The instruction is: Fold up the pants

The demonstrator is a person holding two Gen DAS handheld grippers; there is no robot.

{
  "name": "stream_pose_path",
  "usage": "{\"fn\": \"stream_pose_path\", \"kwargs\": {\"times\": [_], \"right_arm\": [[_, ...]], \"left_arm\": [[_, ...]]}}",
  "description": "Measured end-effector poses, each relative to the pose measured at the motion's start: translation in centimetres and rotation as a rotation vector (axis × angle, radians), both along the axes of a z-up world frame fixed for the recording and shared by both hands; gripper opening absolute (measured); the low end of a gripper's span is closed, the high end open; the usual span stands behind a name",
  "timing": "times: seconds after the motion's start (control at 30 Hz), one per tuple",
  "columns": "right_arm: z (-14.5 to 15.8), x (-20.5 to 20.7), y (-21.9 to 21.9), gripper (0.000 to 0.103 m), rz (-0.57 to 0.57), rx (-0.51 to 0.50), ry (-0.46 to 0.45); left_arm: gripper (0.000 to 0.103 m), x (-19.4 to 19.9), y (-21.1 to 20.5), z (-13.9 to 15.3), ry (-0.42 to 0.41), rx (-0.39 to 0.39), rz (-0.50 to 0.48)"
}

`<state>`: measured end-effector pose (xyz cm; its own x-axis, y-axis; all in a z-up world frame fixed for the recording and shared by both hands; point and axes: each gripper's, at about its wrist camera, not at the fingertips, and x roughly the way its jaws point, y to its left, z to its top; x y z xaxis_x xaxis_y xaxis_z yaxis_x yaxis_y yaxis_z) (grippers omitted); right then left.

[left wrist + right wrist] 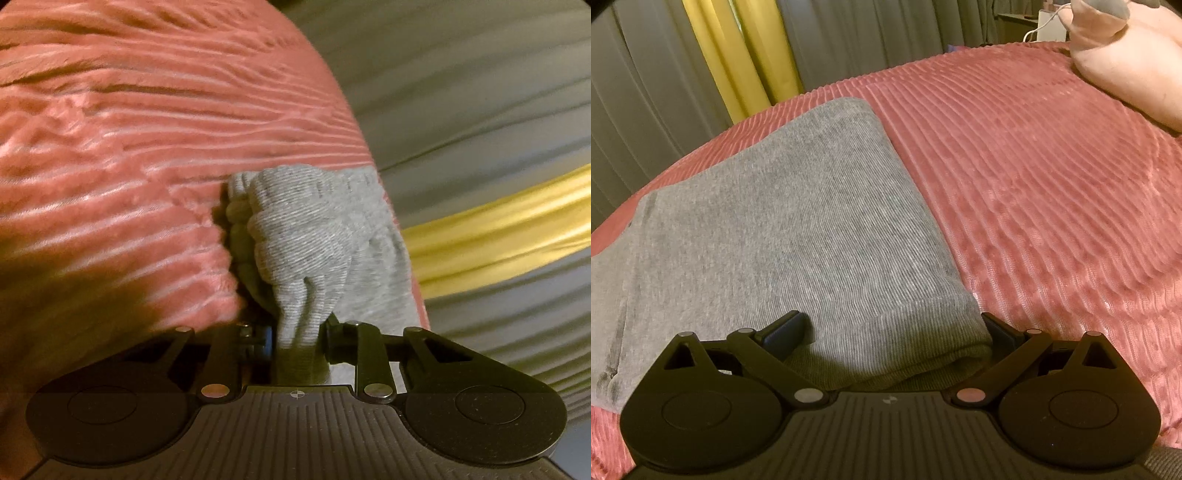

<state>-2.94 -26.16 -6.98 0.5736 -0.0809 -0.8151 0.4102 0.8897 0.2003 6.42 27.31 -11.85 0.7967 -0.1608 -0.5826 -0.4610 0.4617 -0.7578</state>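
Grey pants (798, 229): 1 | ribbed pink bedspread (1034, 166): 1 | pillow (1126, 66): 1

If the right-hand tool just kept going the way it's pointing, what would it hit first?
Most likely the grey pants. The right tool is open and tilted downward, its fingers either side of the folded edge, so the cloth lies right ahead, with the pink bedspread under it. Exact depth is hard to judge.

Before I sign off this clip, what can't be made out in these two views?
- Left wrist view: the left hand-held gripper bunches the grey pants, hiding which part it pinches; the rest is cut off at the frame's bottom.
- Right wrist view: the pants' left end leaves the frame; the right hand-held gripper stands open, its body hiding the near hem.
- Pink object, top right: cropped, unidentifiable.
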Motion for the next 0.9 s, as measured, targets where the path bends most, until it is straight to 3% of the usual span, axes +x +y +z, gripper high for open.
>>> {"fn": "stream_pose_path", "kwargs": {"times": [0.1,0.17,0.23,0.43,0.63,0.73,0.9], "right_arm": [[-0.1,0.1,0.0,0.099,0.003,-0.004,0.000],[-0.1,0.1,0.0,0.099,0.001,-0.004,-0.002],[-0.1,0.1,0.0,0.099,0.000,-0.002,-0.002],[0.1,-0.1,-0.7,0.099,-0.026,0.038,-0.022],[0.9,-1.1,-2.0,0.099,-0.096,0.089,-0.103],[1.4,-1.8,-2.6,0.099,-0.138,0.100,-0.157],[2.5,-3.4,-3.7,0.099,-0.216,0.101,-0.261]], "left_arm": [[0.042,1.2,-0.5,0.0,0.033,0.046,-0.020],[0.043,2.1,-0.9,0.3,0.061,0.070,-0.034],[0.026,2.5,-1.0,1.0,0.072,0.095,-0.044],[0.019,1.6,-2.9,5.7,-0.033,0.239,-0.095],[0.019,0.5,-9.9,13.8,-0.214,0.536,-0.231],[0.019,-0.6,-16.6,17.5,-0.350,0.698,-0.362],[0.021,-3.1,-28.6,19.0,-0.554,0.796,-0.659]]}}
